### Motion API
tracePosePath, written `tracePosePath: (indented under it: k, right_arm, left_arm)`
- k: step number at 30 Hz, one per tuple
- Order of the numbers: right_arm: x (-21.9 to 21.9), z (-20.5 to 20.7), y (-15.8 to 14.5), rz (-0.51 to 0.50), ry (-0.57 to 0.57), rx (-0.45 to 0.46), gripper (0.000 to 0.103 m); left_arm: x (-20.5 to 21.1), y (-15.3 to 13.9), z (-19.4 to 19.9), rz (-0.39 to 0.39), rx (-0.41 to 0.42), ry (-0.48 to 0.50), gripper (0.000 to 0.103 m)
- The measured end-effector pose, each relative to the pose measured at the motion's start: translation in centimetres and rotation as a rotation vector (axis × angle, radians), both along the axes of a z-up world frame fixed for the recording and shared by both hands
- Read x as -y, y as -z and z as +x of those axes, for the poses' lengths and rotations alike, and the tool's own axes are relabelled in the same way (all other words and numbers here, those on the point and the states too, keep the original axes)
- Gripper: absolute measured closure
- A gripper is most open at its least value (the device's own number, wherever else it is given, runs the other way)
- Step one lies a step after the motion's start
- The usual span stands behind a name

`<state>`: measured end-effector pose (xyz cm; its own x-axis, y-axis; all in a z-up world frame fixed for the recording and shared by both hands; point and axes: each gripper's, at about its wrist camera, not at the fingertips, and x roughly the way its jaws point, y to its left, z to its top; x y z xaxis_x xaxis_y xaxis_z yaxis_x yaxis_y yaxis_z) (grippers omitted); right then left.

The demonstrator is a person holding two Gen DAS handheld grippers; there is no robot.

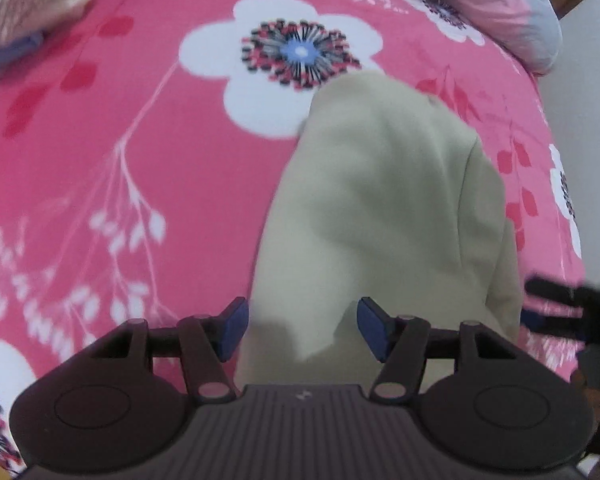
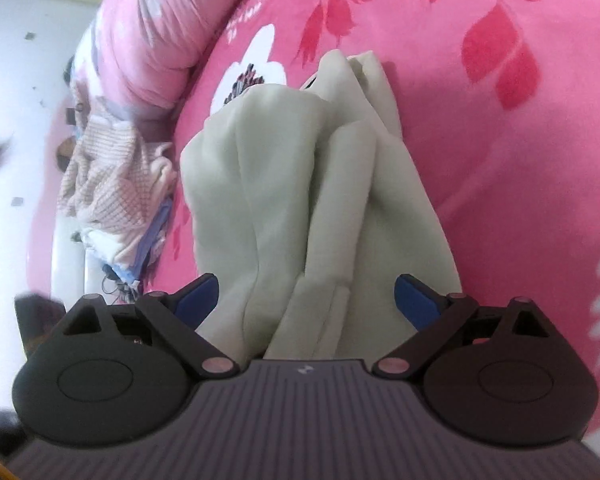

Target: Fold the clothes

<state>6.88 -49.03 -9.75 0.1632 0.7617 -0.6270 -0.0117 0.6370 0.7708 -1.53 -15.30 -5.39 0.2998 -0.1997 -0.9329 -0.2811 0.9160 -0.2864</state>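
Both sets of jaws are standing apart, pressing on nothing. We are holding the left gripper (image 1: 300, 328) steeply down over the near end of the pale green, soft-cloth garment (image 1: 380, 208), whose cloth is lying below and between its blue pads (image 1: 232, 326) without being pinched. We are aiming the right gripper (image 2: 306, 300) along the same garment (image 2: 300, 184), its pads spread wider than the bunched folds running between them.

We are finding the garment lying on the pink floral bedsheet (image 1: 140, 128), gathered into a long, loosely creased strip, not a flat square. We judge this to be a partway fold, and both tools to be freed for a fresh hold on an edge.

We are also noting a rolled pink quilt (image 2: 156, 32) at the bed's margin and a checked pinkish cloth heap (image 2: 112, 168) beside it, near the garment but apart from it, probably waiting its turn.
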Motion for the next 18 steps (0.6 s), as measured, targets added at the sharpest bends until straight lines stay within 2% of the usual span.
tracePosePath:
  k: [4, 8, 11, 13, 15, 18]
  right_arm:
    - [-1.6, 1.6, -0.4, -0.016, -0.013, 0.001, 0.015]
    - [-3.4, 3.4, 0.6, -0.088, -0.018, -0.034, 0.019]
    - [-4.5, 4.6, 1.1, -0.132, -0.024, -0.04, 0.038]
    - [-5.2, 5.2, 1.2, -0.168, -0.034, -0.035, 0.067]
    - [-5.5, 5.6, 0.6, -0.161, -0.044, -0.027, 0.088]
    - [-6.4, 6.2, -1.4, -0.127, -0.084, 0.037, 0.09]
  left_arm:
    - [0.7, 0.4, -0.6, 0.019, 0.04, 0.025, 0.033]
    - [0.5, 1.4, -1.1, -0.001, 0.065, 0.045, 0.032]
    - [0.0, 2.4, -1.2, -0.041, 0.067, 0.042, 0.031]
    - [-0.1, 2.7, -1.3, -0.056, 0.071, 0.04, 0.031]
    - [-0.2, 2.8, -1.4, -0.068, 0.078, 0.038, 0.031]
    - [-0.2, 2.4, -1.5, -0.084, 0.089, 0.031, 0.032]
